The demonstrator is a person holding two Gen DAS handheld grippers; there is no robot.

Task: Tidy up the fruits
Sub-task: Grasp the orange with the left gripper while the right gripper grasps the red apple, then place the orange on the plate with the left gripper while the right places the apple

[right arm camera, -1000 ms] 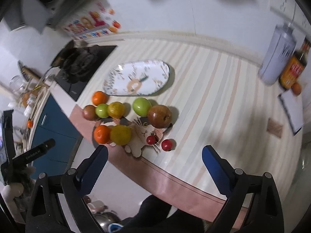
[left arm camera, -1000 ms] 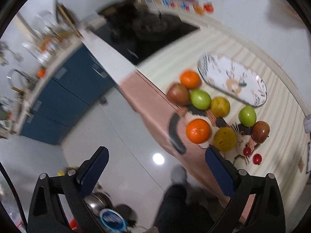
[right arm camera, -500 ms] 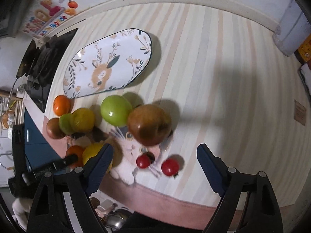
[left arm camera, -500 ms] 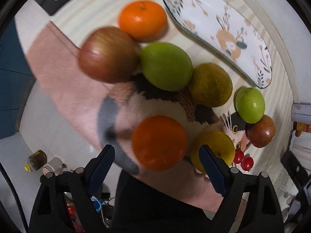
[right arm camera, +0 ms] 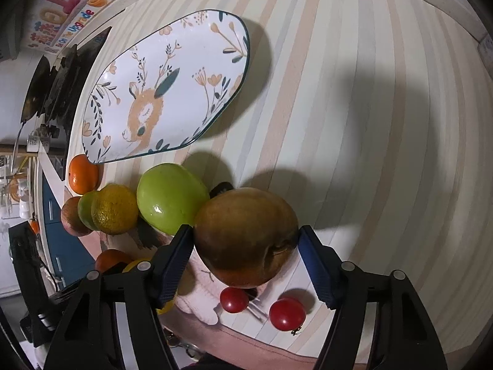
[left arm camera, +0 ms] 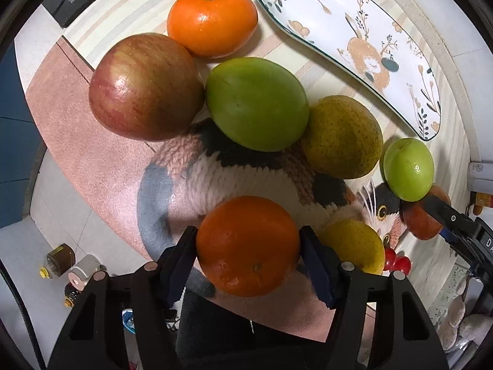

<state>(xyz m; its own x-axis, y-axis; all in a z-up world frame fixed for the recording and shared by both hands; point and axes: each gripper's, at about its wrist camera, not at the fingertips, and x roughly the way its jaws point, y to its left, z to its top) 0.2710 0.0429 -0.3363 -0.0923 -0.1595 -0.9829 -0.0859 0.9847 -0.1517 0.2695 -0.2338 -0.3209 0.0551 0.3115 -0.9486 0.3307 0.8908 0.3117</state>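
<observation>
Between the blue pads of my left gripper (left arm camera: 248, 246) sits the near orange (left arm camera: 248, 245), one pad at each flank, and the jaws are closing on it; the pads look to be touching its skin, though I cannot tell how firmly. I have come at it from above, I think, because it lies on the cat mat (left arm camera: 246, 172) at the near edge of the counter (right arm camera: 369, 92), crowded by a yellow fruit (left arm camera: 354, 246) on its right, and only its left and right sides are free. My right gripper (right arm camera: 245, 240) does the same with the brown apple (right arm camera: 246, 236): jaws closing, the left pad against it, the right pad just at its side. That apple leans on a green fruit (right arm camera: 169, 199) to its far left, so a grip across the width avoids the neighbour. Both picks make sense with the deer plate (right arm camera: 166, 89) lying bare at the far side, the likely place for the fruit. The left view shows what the right hides: a red apple (left arm camera: 144, 86), a second orange (left arm camera: 212, 20), a large green fruit (left arm camera: 257, 103) and a yellow-green one (left arm camera: 342, 137) packed together, and my right gripper's arm reaching in at the right edge. The right view alone shows two cherry tomatoes (right arm camera: 286, 313) clearly, near the apple, and the open striped counter to the right.
</observation>
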